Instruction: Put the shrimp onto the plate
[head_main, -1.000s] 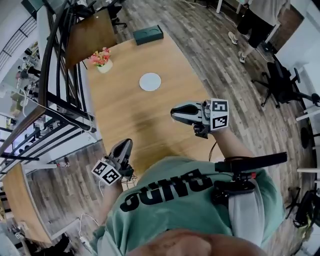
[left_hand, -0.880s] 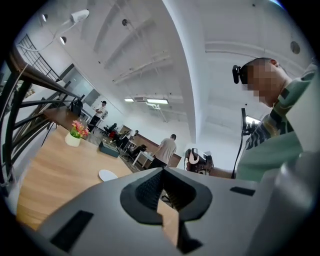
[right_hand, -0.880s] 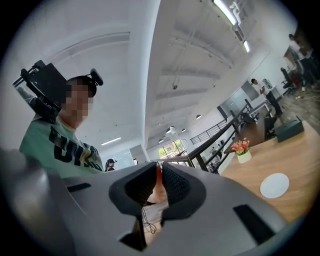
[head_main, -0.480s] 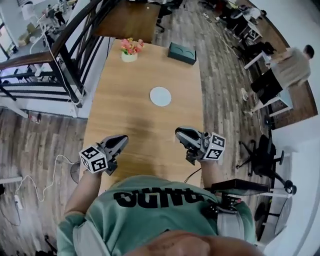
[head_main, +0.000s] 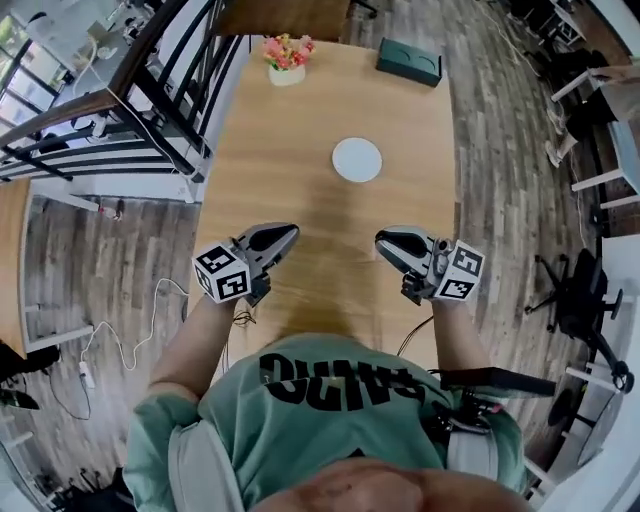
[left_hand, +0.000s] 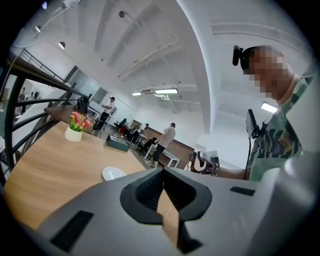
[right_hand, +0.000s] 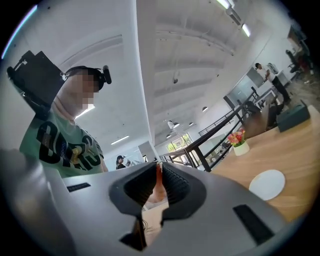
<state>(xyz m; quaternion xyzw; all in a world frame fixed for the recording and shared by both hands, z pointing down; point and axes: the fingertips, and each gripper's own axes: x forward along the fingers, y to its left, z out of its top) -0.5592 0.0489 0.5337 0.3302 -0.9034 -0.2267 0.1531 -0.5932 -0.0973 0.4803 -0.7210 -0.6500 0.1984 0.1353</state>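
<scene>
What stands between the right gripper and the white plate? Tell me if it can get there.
Probably yes. Nothing stands between: the right gripper, shut on the shrimp, hovers over the near end of the table, and only bare wood lies between it and the plate.

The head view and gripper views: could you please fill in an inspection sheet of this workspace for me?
Surface: wooden table, long and light-coloured.
Job's things: white plate mid-table, nothing on it; shrimp between the right gripper's jaws.
Clutter: flower pot and dark green box at the far end.
Grippers: left gripper shut, nothing held; right gripper shut on the shrimp; both over the table's near end.
Cables: white cable and power strip on the floor at the left.
Surroundings: dark railing, wood floor, office chair; people far off.
</scene>
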